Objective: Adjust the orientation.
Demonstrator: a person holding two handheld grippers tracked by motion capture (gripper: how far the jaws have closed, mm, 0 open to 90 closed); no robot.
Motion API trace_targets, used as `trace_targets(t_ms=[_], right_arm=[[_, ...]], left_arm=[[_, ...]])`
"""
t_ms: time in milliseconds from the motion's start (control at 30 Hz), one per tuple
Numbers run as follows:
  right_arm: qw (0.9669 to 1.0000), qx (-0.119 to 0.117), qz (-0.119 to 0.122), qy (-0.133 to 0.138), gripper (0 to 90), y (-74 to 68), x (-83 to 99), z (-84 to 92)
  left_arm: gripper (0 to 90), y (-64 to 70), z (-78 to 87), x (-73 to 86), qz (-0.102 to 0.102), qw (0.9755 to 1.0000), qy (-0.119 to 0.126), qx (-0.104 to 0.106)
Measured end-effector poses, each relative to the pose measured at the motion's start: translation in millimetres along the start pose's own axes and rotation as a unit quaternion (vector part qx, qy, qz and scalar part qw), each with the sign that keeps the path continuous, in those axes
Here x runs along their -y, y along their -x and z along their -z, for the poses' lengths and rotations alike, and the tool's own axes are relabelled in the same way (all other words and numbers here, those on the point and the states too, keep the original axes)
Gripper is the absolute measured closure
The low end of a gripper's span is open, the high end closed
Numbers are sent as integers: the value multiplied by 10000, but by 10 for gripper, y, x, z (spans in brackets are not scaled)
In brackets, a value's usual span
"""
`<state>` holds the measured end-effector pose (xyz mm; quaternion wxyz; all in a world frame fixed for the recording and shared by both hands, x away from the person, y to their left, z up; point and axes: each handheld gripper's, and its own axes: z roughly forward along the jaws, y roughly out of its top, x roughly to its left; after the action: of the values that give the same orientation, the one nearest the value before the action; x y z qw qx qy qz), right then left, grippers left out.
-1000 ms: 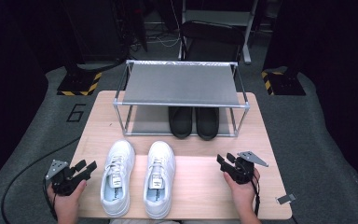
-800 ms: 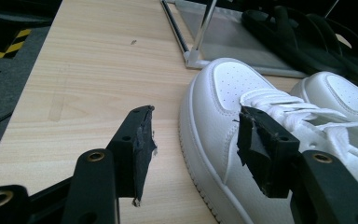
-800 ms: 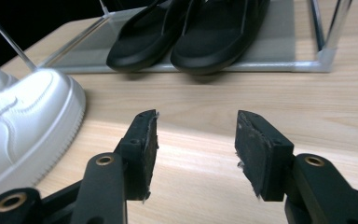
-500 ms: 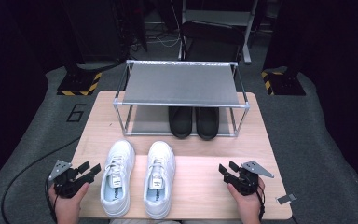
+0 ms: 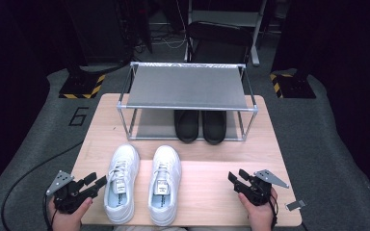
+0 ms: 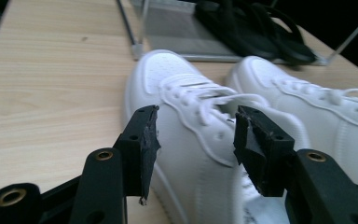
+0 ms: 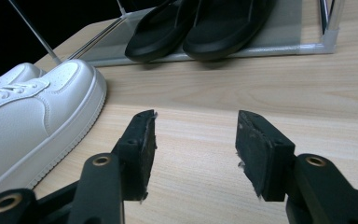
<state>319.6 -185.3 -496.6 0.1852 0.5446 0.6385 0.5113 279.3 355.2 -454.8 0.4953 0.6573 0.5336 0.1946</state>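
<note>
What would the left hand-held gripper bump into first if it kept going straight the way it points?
Most likely the left white sneaker. The left hand-held gripper aims its open jaws right at the sneaker's side, with nothing in between, though how close it is remains hard to judge.

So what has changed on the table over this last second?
The left tool has moved in toward the left white lace-up sneaker; its jaws have just been closing a little, open, gripping nothing. The right tool, also open, drifted slightly back and has been opening. Both sneakers, the black slippers and the metal shoe rack stayed put.
</note>
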Motion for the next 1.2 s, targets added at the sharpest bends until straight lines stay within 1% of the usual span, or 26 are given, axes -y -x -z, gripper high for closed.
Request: trace_targets(t_ms=[67, 100, 133, 167, 200, 300, 333, 367, 400, 500, 567, 600, 633, 667, 700, 733, 767, 800, 833, 900, 933, 967, 1000, 1100, 1133, 1200], right_arm=[[10000, -6, 5, -4, 472, 10, 15, 7], [10000, -10, -5, -5, 472, 17, 24, 5], [10000, 1, -40, -23, 471, 25, 32, 3], [10000, 0, -66, -29, 471, 37, 39, -3], [9999, -4, -101, -39, 470, 48, 43, -5], [9999, -6, -165, -41, 470, 64, 48, -6], [9998, 11, -188, -38, 470, 73, 53, -3], [9998, 11, -188, -38, 470, 73, 53, -3], [9998, 27, -190, -39, 469, 82, 59, -5], [9998, 4, -210, -48, 469, 86, 69, -13], [9997, 5, -230, -94, 469, 87, 78, -25], [9996, -2, -264, -110, 469, 87, 82, -29], [9995, -2, -284, -122, 469, 85, 85, -33], [9995, 4, -278, -121, 469, 83, 86, -35], [9996, -1, -272, -115, 469, 81, 85, -36], [9996, -10, -267, -109, 469, 81, 84, -36], [9996, -10, -267, -109, 469, 81, 84, -36], [9996, -13, -253, -91, 469, 86, 81, -37], [9996, -13, -253, -91, 469, 86, 81, -37], [9995, 9, -295, -70, 469, 92, 80, -33], [9995, 12, -297, -72, 469, 93, 81, -31], [9995, 10, -298, -79, 469, 96, 82, -32], [9995, 1, -296, -75, 468, 101, 83, -32], [9996, -14, -288, -81, 467, 103, 88, -35], [9995, -12, -295, -89, 467, 99, 90, -36], [9995, -7, -296, -97, 467, 98, 92, -36]], left_arm=[[494, 44, -15, 20, -110, 9999, -102, -41], [497, 47, -34, 32, -239, 9994, -244, -113], [503, 53, -61, 52, -285, 9990, -309, -144], [515, 54, -89, 74, -279, 9989, -365, -116], [533, 61, -118, 97, -214, 9989, -418, -94], [556, 68, -182, 140, -193, 9985, -509, -108], [564, 75, -248, 182, -206, 9979, -589, -185], [569, 75, -248, 182, -206, 9979, -589, -185], [576, 89, -300, 211, -256, 9971, -646, -302], [600, 99, -317, 208, -219, 9971, -633, -352], [650, 110, -324, 196, -207, 9969, -642, -418], [679, 125, -327, 187, -330, 9964, -581, -526], [702, 125, -327, 187, -330, 9964, -581, -526], [732, 133, -343, 170, -399, 9959, -492, -653], [757, 133, -343, 170, -399, 9959, -492, -653], [767, 131, -392, 157, -448, 9956, -443, -687], [770, 131, -392, 157, -448, 9956, -443, -687], [773, 126, -443, 132, -467, 9960, -492, -579], [775, 126, -443, 132, -467, 9960, -492, -579], [776, 133, -507, 109, -530, 9960, -459, -553], [774, 129, -540, 76, -602, 9954, -534, -526], [770, 127, -541, 58, -608, 9952, -569, -515], [759, 122, -538, 47, -597, 9951, -637, -470], [716, 118, -527, 55, -594, 9948, -697, -446], [701, 121, -517, 60, -486, 9950, -751, -439], [695, 122, -517, 61, -447, 9951, -757, -456]])
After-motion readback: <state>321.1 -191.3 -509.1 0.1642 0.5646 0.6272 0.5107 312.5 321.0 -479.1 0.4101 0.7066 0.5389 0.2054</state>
